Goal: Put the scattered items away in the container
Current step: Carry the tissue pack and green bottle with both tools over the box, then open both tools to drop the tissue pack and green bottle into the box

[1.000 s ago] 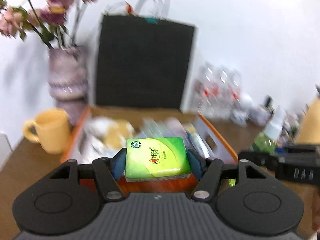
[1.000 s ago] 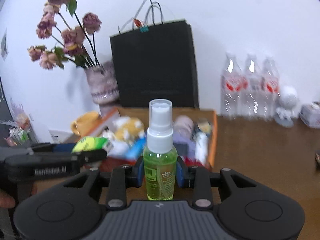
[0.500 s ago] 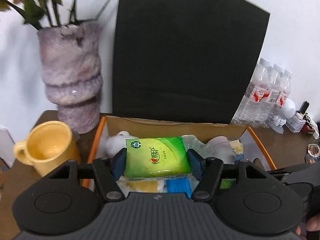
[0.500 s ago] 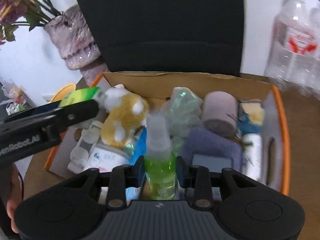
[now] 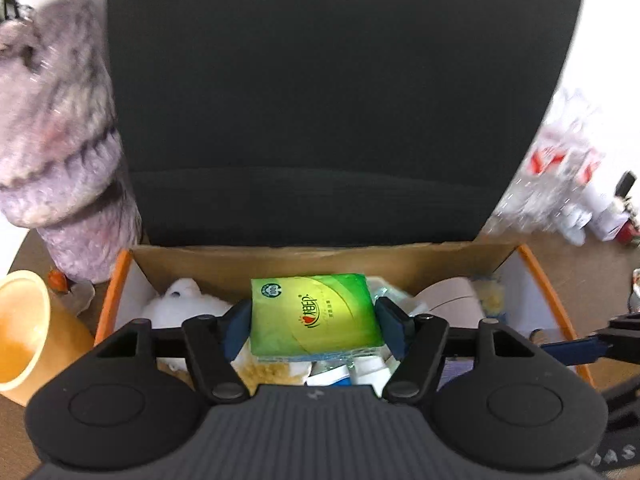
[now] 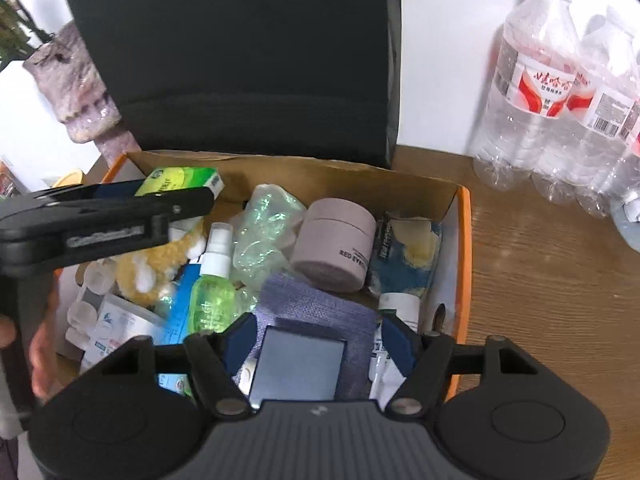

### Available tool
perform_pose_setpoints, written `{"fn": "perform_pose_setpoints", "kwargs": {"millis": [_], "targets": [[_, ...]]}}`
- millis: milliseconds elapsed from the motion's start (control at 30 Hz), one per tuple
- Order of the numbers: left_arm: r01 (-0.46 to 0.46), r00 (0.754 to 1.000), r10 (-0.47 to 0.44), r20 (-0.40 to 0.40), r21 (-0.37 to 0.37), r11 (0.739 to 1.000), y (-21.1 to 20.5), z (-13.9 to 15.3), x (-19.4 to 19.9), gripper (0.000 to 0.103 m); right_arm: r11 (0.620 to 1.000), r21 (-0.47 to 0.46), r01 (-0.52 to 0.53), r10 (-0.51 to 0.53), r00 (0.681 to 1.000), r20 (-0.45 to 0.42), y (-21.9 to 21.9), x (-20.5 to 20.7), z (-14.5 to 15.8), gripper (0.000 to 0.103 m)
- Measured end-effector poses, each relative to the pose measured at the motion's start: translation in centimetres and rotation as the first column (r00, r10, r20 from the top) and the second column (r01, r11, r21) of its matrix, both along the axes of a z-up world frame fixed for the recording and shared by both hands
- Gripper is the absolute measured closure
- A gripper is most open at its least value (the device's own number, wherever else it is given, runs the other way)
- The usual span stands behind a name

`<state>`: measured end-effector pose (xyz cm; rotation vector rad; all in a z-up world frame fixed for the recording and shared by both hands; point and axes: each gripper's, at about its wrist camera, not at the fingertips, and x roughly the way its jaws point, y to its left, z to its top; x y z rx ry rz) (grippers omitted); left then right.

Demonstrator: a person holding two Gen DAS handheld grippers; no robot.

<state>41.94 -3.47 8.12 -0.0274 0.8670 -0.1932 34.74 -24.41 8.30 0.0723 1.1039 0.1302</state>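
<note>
On the desk [image 6: 540,280], a big black bag [image 6: 240,60] stands at the back against the wall. Just in front of it, touching, is an open cardboard box [image 6: 464,240] w/ orange rim, already packed w/ stuff. Left of the box are a fuzzy purple-grey vase [image 5: 60,160] and a yellow mug [image 5: 24,328]. To its right are clear water bottles [image 6: 532,80], apart from the box.

Left hand-held gripper [image 5: 314,314] hangs over the box's left-middle part, tilted down. Its jaws have just been opening, and the green tissue pack [image 5: 316,308] sits between the pads, slightly skewed, above the box contents. Pads are right at its sides, but can't tell if they're pressing it or have let go.

Right hand-held gripper [image 6: 318,336] is over the box's near edge and released. Its jaws have just been opening and nothing is gripped between them; only a purple cloth [image 6: 316,312] and a flat grey-blue square show below the gap.

The green spray bottle [image 6: 212,284] lies inside the box, cap pointing to the back. It's beside a yellow plush toy [image 6: 156,264] and left of a round mauve jar [image 6: 332,248].
</note>
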Motion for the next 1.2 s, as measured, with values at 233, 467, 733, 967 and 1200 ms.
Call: {"fn": "perform_pose_setpoints", "kwargs": {"millis": [233, 467, 733, 967, 1200], "targets": [[0.037, 0.998, -0.037, -0.046, 0.004, 0.999, 0.6, 1.3, -0.7, 0.000, 1.000, -0.019, 0.001, -0.002, 0.998, -0.066, 0.2, 1.6, -0.1, 0.024], [0.042, 0.984, -0.034, -0.173, 0.038, 0.998, 3.6, 3.6, -2.4, 0.000, 1.000, -0.014, -0.002, 0.001, 0.996, -0.085, 1.7, 1.1, 0.1, 0.021], [0.062, 0.980, -0.048, -0.192, 0.065, 0.996, 4.4, 7.3, -7.4, 0.000, 1.000, -0.002, 0.002, -0.002, 0.998, -0.061, 4.0, -2.2, 4.0, 0.017], [0.042, 0.986, -0.031, -0.165, 0.064, 0.997, 5.0, 10.8, -12.9, 0.000, 1.000, -0.009, -0.001, 0.001, 1.000, -0.016, 5.5, -6.6, 7.8, 0.016], [0.027, 0.993, -0.019, -0.115, 0.069, 0.997, 5.0, 13.3, -18.1, 0.000, 0.999, 0.018, -0.027, 0.026, 0.999, 0.027, 6.2, -11.3, 10.5, 0.009]]}}
